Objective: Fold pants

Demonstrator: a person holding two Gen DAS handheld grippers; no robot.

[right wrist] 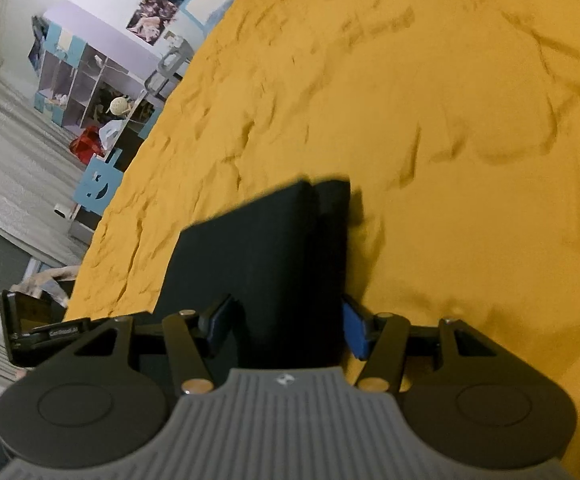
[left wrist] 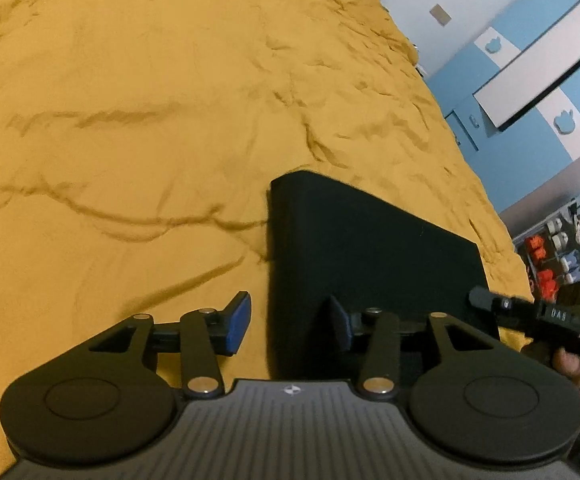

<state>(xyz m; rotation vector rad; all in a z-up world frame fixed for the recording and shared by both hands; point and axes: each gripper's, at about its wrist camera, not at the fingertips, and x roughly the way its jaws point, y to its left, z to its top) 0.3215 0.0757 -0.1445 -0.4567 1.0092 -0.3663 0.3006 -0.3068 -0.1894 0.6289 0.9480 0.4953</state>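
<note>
The black pants lie folded into a flat rectangle on the yellow bedspread. My left gripper is open, its blue-padded fingers astride the pants' left edge, holding nothing. In the right wrist view the pants show as a dark folded block with a narrow fold along the right side. My right gripper is open, its fingers straddling the near right part of the pants. The other gripper's body shows at the right edge of the left wrist view.
The wrinkled yellow bedspread spreads wide around the pants. Blue and white cupboards stand past the bed's right edge. A shelf unit with toys and a grey floor lie past the bed's left edge.
</note>
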